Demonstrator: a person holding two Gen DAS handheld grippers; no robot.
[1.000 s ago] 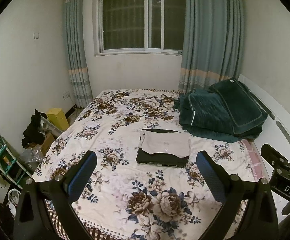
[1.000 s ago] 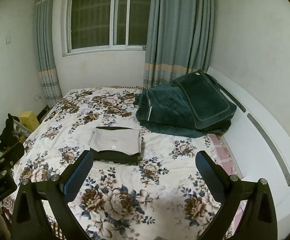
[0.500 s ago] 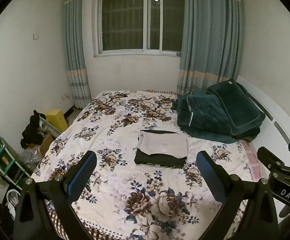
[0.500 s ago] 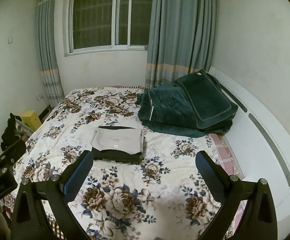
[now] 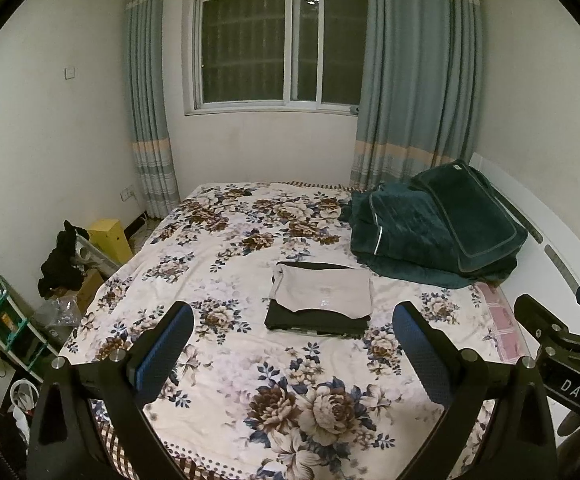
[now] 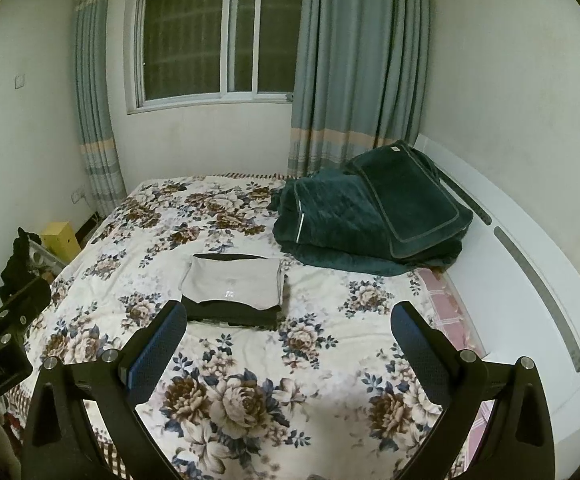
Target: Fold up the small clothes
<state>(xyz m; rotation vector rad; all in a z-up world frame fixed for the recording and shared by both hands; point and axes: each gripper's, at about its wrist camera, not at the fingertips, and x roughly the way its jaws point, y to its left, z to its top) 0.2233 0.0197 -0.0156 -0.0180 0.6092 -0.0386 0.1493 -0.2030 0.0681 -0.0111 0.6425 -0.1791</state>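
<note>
Nearest, the left tool (image 5: 293,342) and right tool (image 6: 289,340) are held above the bed (image 5: 250,380), jaws spread wide and empty. Mid-bed lies a grey folded garment (image 5: 323,292) stacked on a black folded garment (image 5: 309,322). Beyond, a green quilt (image 5: 429,232) is bundled. Folding appears complete; no unfolded clothes are visible.

R gripper (image 6: 290,344) wide open above bed (image 6: 250,360); folded clothes (image 6: 234,292) stacked.

Black left gripper (image 5: 293,324), blue pads (image 5: 164,347), silver screws, "DAS" lettering
</note>
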